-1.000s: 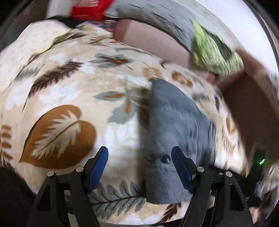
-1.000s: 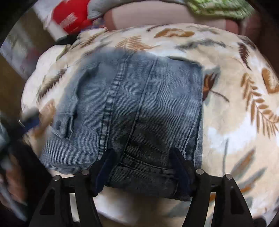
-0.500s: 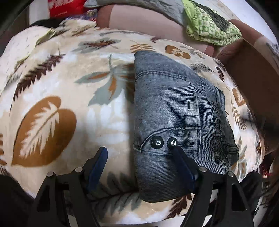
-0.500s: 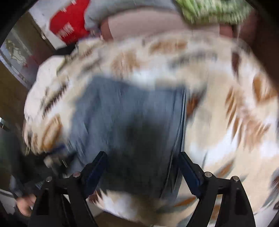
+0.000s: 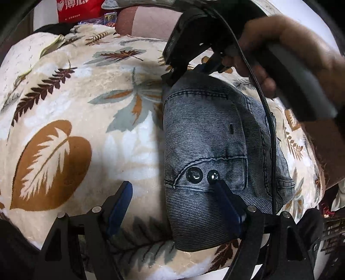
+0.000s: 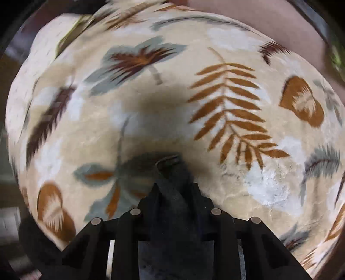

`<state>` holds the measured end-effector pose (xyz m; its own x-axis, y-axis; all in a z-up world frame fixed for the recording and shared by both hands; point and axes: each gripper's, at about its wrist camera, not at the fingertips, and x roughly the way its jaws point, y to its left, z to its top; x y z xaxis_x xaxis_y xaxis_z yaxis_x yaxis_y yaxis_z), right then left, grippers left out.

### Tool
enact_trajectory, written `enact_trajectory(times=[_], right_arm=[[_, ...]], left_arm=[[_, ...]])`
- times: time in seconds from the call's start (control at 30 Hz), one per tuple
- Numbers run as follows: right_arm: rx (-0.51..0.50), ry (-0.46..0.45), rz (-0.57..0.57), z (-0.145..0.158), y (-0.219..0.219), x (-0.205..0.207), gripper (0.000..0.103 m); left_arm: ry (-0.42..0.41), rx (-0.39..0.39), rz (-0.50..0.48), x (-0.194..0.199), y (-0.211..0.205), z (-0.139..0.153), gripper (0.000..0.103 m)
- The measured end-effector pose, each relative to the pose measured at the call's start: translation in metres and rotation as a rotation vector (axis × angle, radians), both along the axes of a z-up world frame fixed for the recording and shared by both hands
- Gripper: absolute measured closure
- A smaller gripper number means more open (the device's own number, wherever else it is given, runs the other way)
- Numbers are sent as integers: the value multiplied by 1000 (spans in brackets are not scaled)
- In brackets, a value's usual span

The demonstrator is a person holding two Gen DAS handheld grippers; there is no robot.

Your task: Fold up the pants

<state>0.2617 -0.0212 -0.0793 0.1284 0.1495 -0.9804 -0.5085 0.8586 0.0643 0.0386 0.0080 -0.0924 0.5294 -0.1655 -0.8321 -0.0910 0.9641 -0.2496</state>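
Note:
The folded blue denim pants (image 5: 204,133) lie on a leaf-patterned blanket (image 5: 86,107). My left gripper (image 5: 172,185) hovers low over their near left edge, jaws opening. Its left finger is over the blanket and its right finger (image 5: 226,198) is over the denim beside two metal snaps (image 5: 202,175). It pinches nothing. My right gripper (image 5: 187,73), held by a hand (image 5: 291,47), is at the pants' far edge. In the right wrist view its jaws (image 6: 174,187) are closing, with a bunch of dark denim (image 6: 172,170) pinched between them above the blanket (image 6: 151,103).
A black cable (image 5: 267,112) hangs from the right gripper across the pants. Beyond the blanket's far edge are a red bag (image 5: 79,8) and a pinkish cushion (image 5: 146,23). The blanket drops away at the near and right sides.
The right gripper swept from the near side of the pants to their far edge and closed on the fabric, coming into the left wrist view. The left gripper barely moved.

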Motion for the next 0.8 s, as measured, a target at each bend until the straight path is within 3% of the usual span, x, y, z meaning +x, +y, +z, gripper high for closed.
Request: enact_trajectory(times=[0.03,0.1,0.13,0.17,0.33,0.43,0.47,0.6,0.73,0.8], right_arm=[[40,-35,-37,4,-5,0,74],[105,-90,-115,16,-21,-3,59],[118,-129,-149,24,-30,-6,44],[125,-169,-175,31,-38,-9,41],[263,-244,-221,72,-96,-55,40],[299,-243,-228,66,-130,-101,37],[303,-235,-240,63,-142,-111,30],[214,-108,-287,-11,-177,-117,24],[363,-177,-340,17,-196,-136,24],[389,-212,-334,28,-203,-150,24]], left_arm=[[1,-2,1,0,1,0,20],[0,-2,1,-1,1,0,20],[0,1,3,-1,0,0,20],[-1,5,6,-1,0,1,20],[-5,24,17,-5,-4,2,20],[-11,34,20,-6,-6,3,20],[-12,33,22,-6,-5,3,20],[-17,27,24,-11,-9,6,19],[-29,-24,41,-15,4,17,20],[-64,-34,60,-18,14,26,20]])
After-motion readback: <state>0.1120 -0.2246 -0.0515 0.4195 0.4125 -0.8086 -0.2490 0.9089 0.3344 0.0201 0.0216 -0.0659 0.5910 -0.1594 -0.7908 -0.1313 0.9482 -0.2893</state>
